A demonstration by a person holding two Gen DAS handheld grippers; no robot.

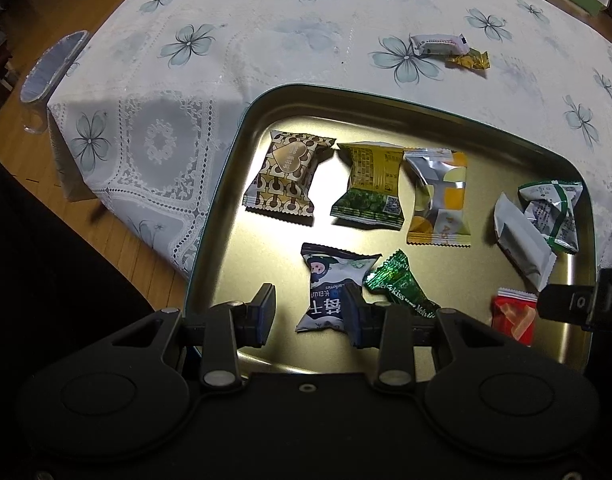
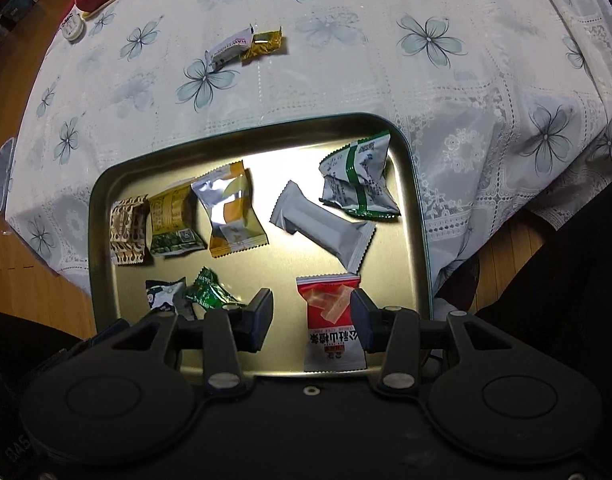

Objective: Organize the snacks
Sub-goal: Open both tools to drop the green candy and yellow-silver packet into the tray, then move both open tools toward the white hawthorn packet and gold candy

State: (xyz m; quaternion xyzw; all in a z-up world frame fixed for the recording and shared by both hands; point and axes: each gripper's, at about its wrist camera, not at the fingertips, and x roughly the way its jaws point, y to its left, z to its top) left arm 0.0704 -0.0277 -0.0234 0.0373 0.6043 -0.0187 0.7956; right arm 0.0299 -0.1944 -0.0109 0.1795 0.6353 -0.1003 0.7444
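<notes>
Both grippers hover half-open and empty over the tray [image 2: 419, 216], the right gripper [image 2: 311, 320] astride a light, crinkly, slippery red packet [image 2: 331, 320], best pinched across its puffed middle.

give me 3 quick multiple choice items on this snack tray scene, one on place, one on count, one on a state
1. Where does the gold wrapper lie?
A in the tray
B on the tablecloth
C on the floor

2. How many snacks sit outside the tray?
A two
B four
C none

3. The right gripper is
A clamped on the grey bar
B open around the red packet
C out of view

Key: B, beside the white bar on the cloth; A, only that pair; B, red packet lies between parted fingers.
</notes>
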